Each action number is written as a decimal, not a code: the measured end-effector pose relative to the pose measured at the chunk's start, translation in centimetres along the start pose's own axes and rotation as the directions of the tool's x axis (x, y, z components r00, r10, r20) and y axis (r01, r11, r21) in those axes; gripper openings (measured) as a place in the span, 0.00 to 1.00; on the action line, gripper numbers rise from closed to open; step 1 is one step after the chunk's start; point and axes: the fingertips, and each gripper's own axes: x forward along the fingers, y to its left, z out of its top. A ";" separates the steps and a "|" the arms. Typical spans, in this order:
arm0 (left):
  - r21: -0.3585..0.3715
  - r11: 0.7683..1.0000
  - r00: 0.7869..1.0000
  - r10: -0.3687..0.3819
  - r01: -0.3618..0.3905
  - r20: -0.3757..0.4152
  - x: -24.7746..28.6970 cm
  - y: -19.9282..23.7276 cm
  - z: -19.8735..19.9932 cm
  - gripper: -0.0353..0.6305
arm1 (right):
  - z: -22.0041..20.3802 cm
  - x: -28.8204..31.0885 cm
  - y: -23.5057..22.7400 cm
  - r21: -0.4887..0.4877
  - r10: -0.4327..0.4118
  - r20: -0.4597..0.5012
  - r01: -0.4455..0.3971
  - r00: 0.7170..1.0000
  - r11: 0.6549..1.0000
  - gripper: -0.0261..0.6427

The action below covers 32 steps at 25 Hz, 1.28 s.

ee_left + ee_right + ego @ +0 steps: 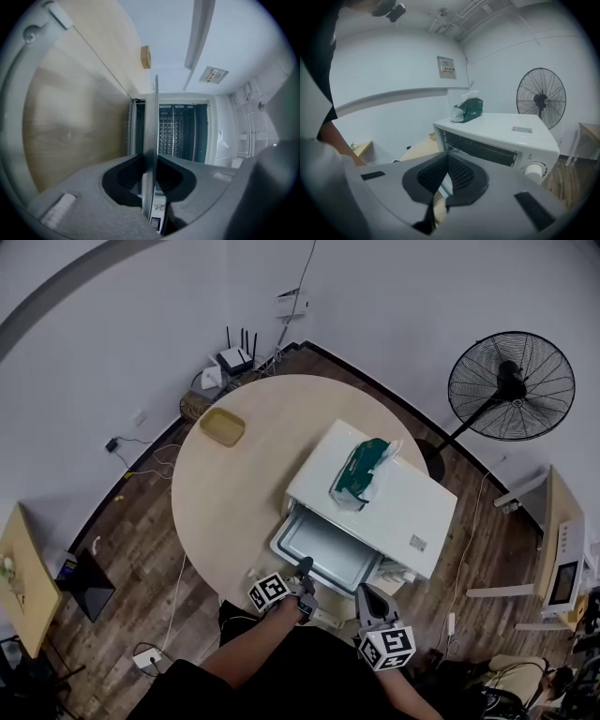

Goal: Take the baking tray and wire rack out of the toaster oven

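One round counter is bearing a white toaster oven. The baking tray is jutting from the oven's open front, the left gripper is pinching its rim, and the right gripper is hovering before the oven, closed and empty.

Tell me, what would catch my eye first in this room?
The white toaster oven sits on the round wooden table, with a green tissue pack on its top. At its open front the left gripper clamps the edge of a grey baking tray. A black fan stands on the floor to the right.
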 end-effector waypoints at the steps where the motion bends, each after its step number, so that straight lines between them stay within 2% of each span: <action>1: -0.002 1.000 1.000 0.001 -0.001 0.001 -0.3 0.1 0.0 0.16 | 0.0 0.1 0.2 -0.001 0.005 0.001 -0.005 1.000 1.000 0.04; 13: 0.003 1.000 0.998 -0.002 0.002 -0.057 -5.2 0.6 0.1 0.16 | 0.6 1.4 3.9 0.005 0.035 0.005 -0.035 0.999 0.999 0.04; 26: 0.035 0.999 0.985 0.003 0.004 -0.174 -10.6 0.2 1.7 0.16 | 0.4 1.4 10.6 0.072 -0.094 -0.030 0.096 0.995 0.993 0.04; 32: 0.021 1.000 0.983 -0.006 0.010 -0.186 -13.0 0.3 3.2 0.16 | 0.3 1.2 13.2 0.093 -0.122 -0.029 0.124 0.992 0.988 0.04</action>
